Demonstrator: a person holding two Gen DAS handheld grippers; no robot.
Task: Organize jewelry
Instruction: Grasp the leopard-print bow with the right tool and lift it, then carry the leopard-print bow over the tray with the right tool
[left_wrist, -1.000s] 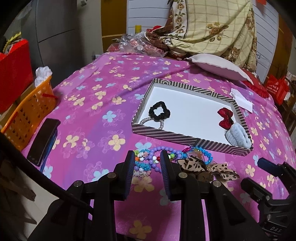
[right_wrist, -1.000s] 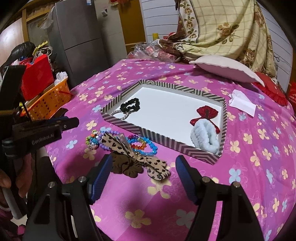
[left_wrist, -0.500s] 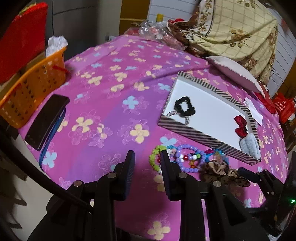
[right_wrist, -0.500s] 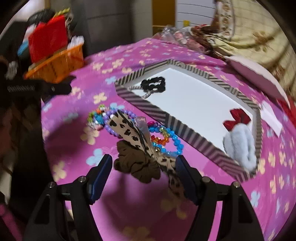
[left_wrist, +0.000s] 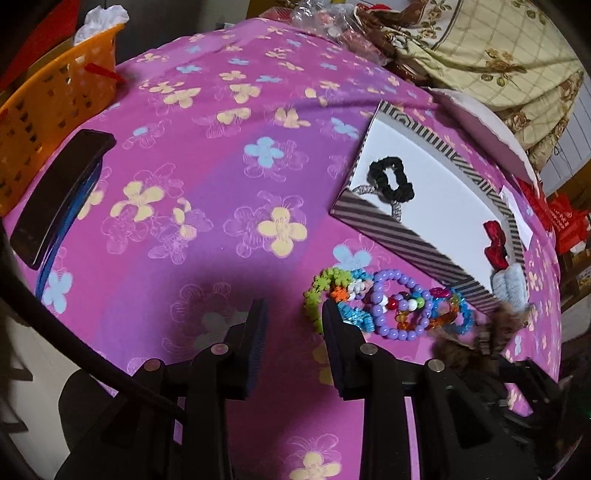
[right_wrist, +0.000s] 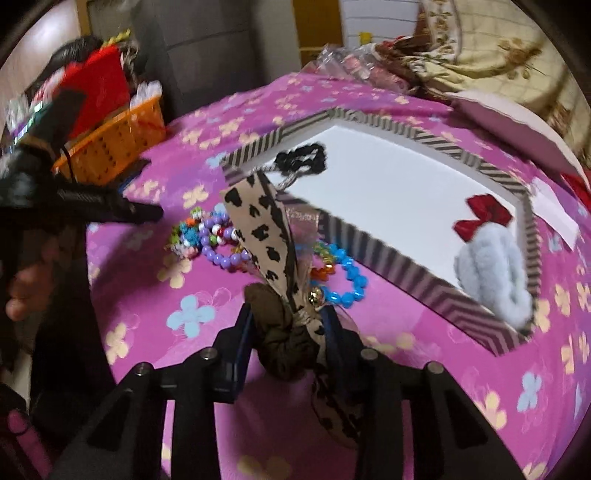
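Right wrist view shows the right gripper (right_wrist: 288, 325) clamped on the leopard-print fabric bow with its dark brown scrunchie (right_wrist: 280, 332); its jaws have just been closing, and the pads now press the bunched fabric from both sides, one spotted tail standing up in front of the lens. The bow sits just above the pink flowered cloth (right_wrist: 192, 369), on the near side of the shallow black-and-white striped box with a white floor (right_wrist: 402, 273).

Four pieces already lie inside that box: a black ruffled scrunchie (left_wrist: 391, 181) over a thin grey hair tie (left_wrist: 395, 208) in one corner, and a red ribbon bow (right_wrist: 484, 218) next to a pale blue fluffy scrunchie (right_wrist: 491, 273) at the other end.

Outside the box, touching or overlapping one another on the cloth just beside its near wall, are a green flower-bead bracelet (left_wrist: 317, 295), a lilac round-bead bracelet (left_wrist: 399, 306) and a blue and multicoloured bead bracelet (left_wrist: 458, 314).

Left wrist view shows the left gripper (left_wrist: 291, 314) with its jaws apart, having just been opening, and nothing between them; its right finger tip is at the edge of the green bracelet.

By this count the sorting looks roughly half done: the bow is gripped but not yet in the box, and three bracelets remain.
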